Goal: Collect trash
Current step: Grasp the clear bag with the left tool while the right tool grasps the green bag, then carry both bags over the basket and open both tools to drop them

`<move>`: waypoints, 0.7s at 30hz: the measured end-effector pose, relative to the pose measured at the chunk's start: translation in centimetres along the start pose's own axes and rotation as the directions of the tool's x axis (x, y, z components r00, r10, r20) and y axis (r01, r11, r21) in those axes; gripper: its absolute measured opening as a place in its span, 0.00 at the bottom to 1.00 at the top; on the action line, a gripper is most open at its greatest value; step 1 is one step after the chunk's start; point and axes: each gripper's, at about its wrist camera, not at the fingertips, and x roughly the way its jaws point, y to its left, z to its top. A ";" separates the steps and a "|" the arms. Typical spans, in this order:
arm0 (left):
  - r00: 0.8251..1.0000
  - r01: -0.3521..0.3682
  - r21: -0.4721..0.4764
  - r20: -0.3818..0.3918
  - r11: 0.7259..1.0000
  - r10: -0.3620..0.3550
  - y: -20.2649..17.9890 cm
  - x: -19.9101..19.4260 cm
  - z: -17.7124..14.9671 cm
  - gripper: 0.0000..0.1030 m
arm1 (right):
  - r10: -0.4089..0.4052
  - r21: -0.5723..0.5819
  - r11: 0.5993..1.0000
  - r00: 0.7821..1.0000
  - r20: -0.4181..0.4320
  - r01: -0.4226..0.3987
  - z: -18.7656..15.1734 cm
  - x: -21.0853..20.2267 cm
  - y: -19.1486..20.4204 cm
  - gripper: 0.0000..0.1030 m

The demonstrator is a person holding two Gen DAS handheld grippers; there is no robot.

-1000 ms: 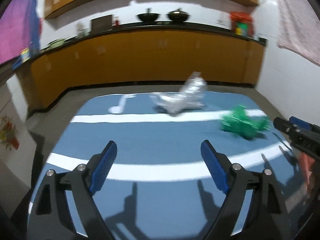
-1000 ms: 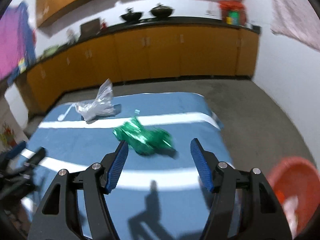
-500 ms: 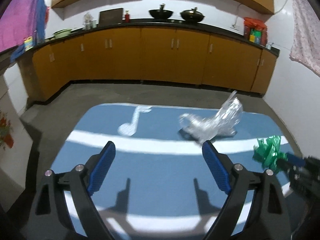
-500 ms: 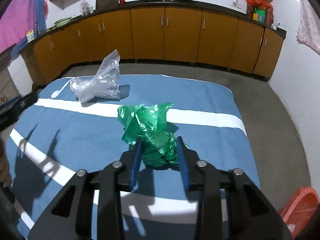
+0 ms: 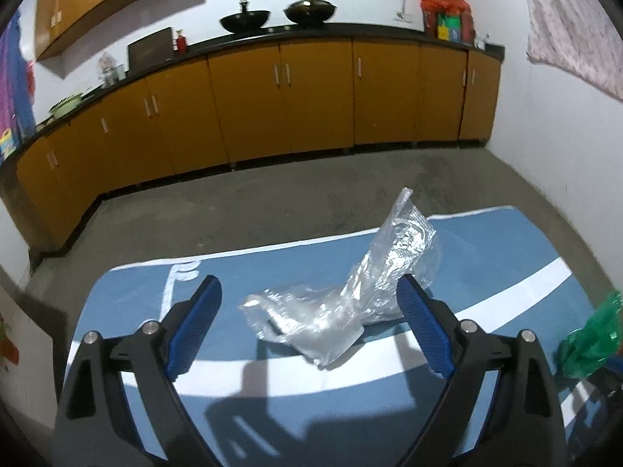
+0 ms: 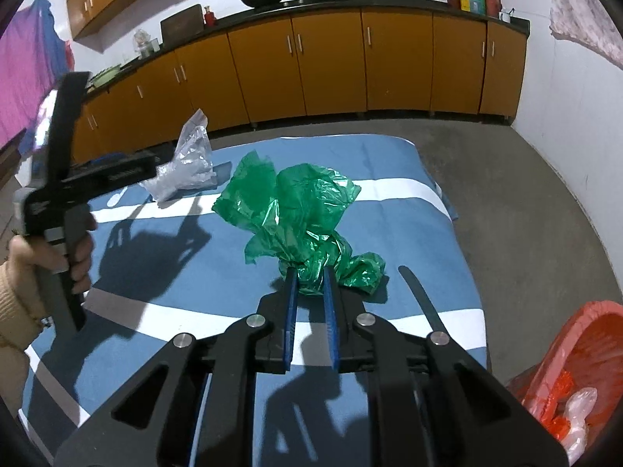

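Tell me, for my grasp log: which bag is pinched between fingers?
The green bag, pinched by the closing right gripper; the clear bag lies unpinched.

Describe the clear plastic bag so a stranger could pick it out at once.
Start at the blue mat with white stripes on the grey floor. Near its far edge, towards the orange cabinets, lies the clear plastic bag, crumpled with one end sticking up. It is see-through, unlike the green bag beside it.

Left tongs (image 5: 309, 313) gape wide around a crumpled clear plastic bag (image 5: 350, 299) on the blue mat (image 5: 506, 257).
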 end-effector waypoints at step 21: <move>0.984 0.159 0.020 -0.090 0.987 -0.157 -1.0 0.8 -1.6 0.26 | 0.035 0.059 0.998 0.999 -0.002 -0.034 -0.2 -1.3 -1.6 0.13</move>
